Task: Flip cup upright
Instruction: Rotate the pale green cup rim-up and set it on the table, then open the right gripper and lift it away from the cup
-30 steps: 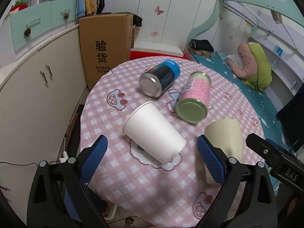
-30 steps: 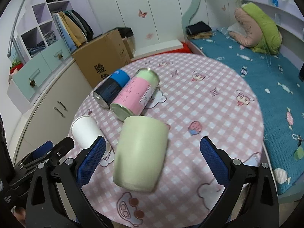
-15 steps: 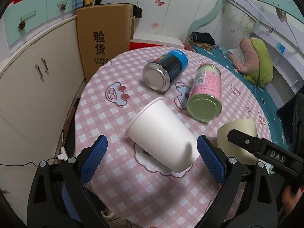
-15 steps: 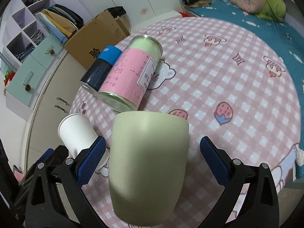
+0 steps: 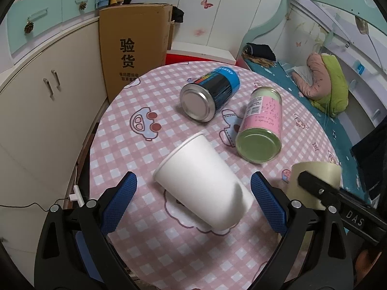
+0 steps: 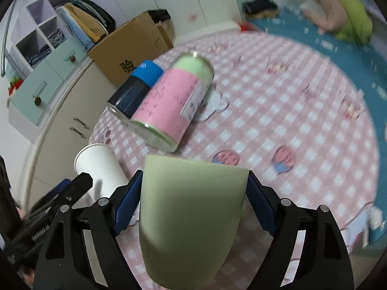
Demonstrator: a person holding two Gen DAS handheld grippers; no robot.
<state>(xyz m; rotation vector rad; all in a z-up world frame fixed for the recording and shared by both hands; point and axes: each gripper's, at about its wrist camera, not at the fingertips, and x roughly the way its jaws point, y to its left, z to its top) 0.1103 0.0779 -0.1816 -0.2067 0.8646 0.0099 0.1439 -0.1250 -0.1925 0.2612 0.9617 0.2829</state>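
Observation:
A pale green cup point(image 6: 191, 215) stands upside down, and my right gripper point(image 6: 193, 203) has its blue pads against both sides of it; the cup also shows in the left wrist view point(image 5: 314, 183). A white paper cup point(image 5: 205, 183) lies tilted on the pink checked table point(image 5: 121, 130), rim pointing away. My left gripper point(image 5: 193, 200) is open, its pads on either side of the white cup with gaps. The white cup also shows in the right wrist view point(image 6: 101, 166).
A blue and black can point(image 5: 210, 96) and a pink can point(image 5: 261, 125) lie on their sides mid-table. A cardboard box point(image 5: 133, 48) and cabinets point(image 5: 36, 91) stand left of the table, a bed point(image 5: 326, 96) to the right.
My right gripper has moved in and closed onto the green cup. My left gripper has moved forward so the white cup sits between its open fingers.

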